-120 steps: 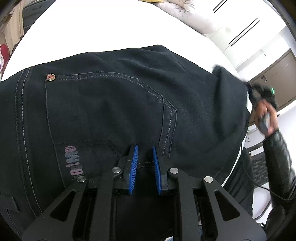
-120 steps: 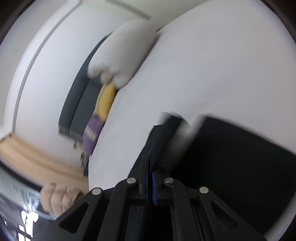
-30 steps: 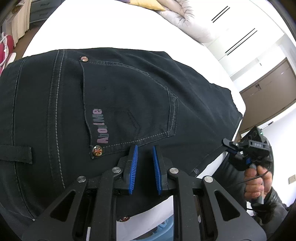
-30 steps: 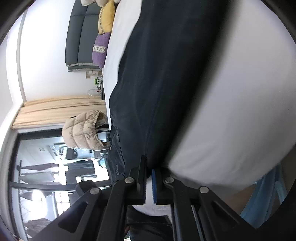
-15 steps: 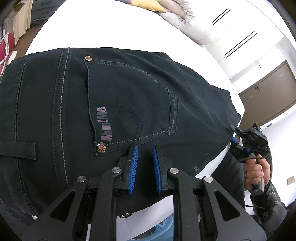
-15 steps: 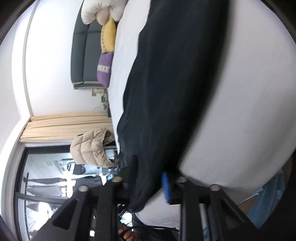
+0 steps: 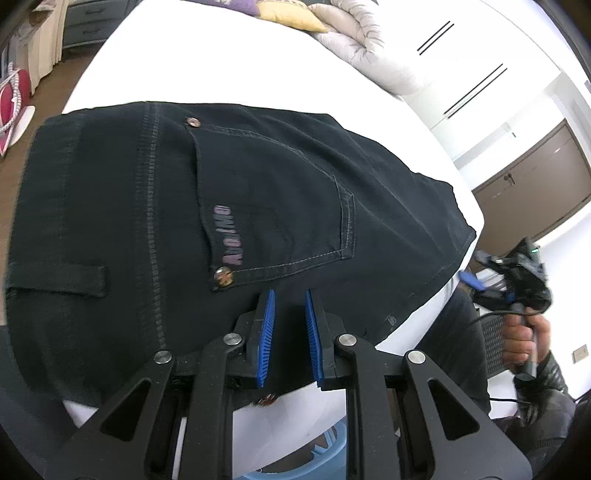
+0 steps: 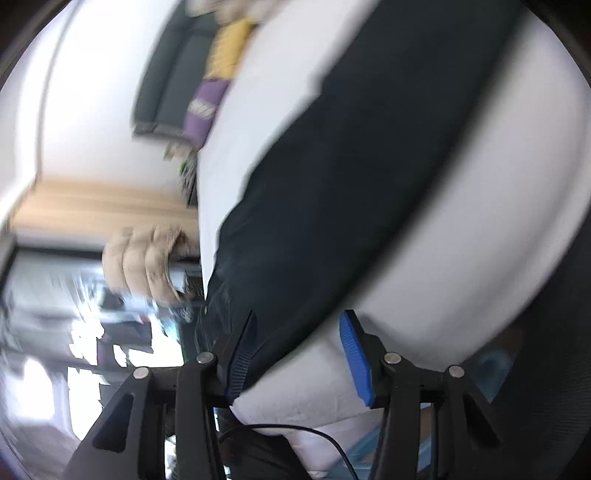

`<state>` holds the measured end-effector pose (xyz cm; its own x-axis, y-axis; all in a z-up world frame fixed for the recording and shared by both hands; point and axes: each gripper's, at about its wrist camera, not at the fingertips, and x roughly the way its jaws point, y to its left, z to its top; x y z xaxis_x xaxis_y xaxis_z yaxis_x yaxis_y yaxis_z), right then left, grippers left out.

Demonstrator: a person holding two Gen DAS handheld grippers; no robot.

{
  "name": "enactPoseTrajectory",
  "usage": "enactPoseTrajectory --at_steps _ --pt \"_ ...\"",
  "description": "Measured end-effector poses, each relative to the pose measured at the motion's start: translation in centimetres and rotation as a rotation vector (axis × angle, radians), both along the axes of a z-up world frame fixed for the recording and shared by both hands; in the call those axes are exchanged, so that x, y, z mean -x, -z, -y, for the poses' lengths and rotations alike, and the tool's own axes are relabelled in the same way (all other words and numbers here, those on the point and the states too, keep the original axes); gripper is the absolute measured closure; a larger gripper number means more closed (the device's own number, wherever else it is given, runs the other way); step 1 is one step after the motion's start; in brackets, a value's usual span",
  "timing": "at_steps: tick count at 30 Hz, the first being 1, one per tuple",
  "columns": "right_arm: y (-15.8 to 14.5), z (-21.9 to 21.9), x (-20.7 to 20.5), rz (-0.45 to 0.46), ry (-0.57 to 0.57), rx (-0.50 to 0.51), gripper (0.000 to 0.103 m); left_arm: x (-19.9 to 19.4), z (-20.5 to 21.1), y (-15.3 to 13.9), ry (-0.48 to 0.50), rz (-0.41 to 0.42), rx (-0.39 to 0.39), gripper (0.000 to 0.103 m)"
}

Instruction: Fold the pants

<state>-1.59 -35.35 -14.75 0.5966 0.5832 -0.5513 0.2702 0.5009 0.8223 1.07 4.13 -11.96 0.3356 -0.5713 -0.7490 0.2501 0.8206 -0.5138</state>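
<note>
The dark denim pants (image 7: pixel 258 206) lie flat on the white bed (image 7: pixel 229 59), back pocket and waistband up. My left gripper (image 7: pixel 290 332) hovers over the waist edge near the bed's front; its blue pads are a little apart and hold nothing. My right gripper (image 8: pixel 295 354) is open wide, its left pad beside the edge of the pants (image 8: pixel 351 166), holding nothing. The view is blurred. The right gripper also shows in the left wrist view (image 7: pixel 517 273), off the bed's right edge in a hand.
Pillows (image 7: pixel 288 16) and a quilt (image 7: pixel 365 48) lie at the bed's far end. A brown cabinet (image 7: pixel 535 184) stands on the right. A blue basket (image 7: pixel 325 450) sits below the bed's front edge. A beige jacket (image 8: pixel 147 262) hangs beyond the bed.
My right gripper has opened and let go of the pants edge, then pulled back off the bed's side. My left gripper has drawn back a little toward the waist edge.
</note>
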Motion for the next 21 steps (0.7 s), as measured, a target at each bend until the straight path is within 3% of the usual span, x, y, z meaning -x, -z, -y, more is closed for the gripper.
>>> enactPoseTrajectory --at_steps 5,8,10,11,13,15,17,19,21 --pt "-3.4 -5.2 -3.8 0.142 -0.195 -0.058 0.052 0.5 -1.4 0.6 -0.025 -0.007 0.044 0.086" --pt "-1.7 -9.7 -6.9 0.125 -0.300 -0.096 0.052 0.9 -1.8 0.7 -0.024 -0.004 0.047 0.086" --pt "1.2 -11.9 -8.1 0.056 -0.340 -0.110 0.052 1.1 -2.2 0.7 -0.024 -0.004 0.051 0.086" --pt "3.4 -13.0 -8.6 -0.025 -0.350 -0.107 0.069 1.3 -2.6 0.5 -0.028 -0.005 0.055 0.086" --pt "5.8 -14.1 -8.6 -0.086 -0.369 -0.120 0.103 1.4 -3.5 -0.2 -0.064 -0.006 0.035 0.086" --pt "5.7 -14.0 -8.1 -0.071 -0.370 -0.155 0.103 1.1 -4.4 -1.6 -0.106 0.021 0.025 0.086" --pt "4.1 -13.9 -8.2 -0.016 -0.388 -0.129 0.098 -0.6 -4.9 -3.0 -0.141 0.041 0.080 0.086" --pt "2.5 -13.7 -9.1 0.044 -0.400 -0.120 0.098 -2.8 -4.1 -4.1 -0.136 0.063 0.113 0.086" --pt "2.2 -13.6 -10.3 0.046 -0.399 -0.110 0.098 -5.4 -1.8 -4.9 -0.091 0.093 0.095 0.086"
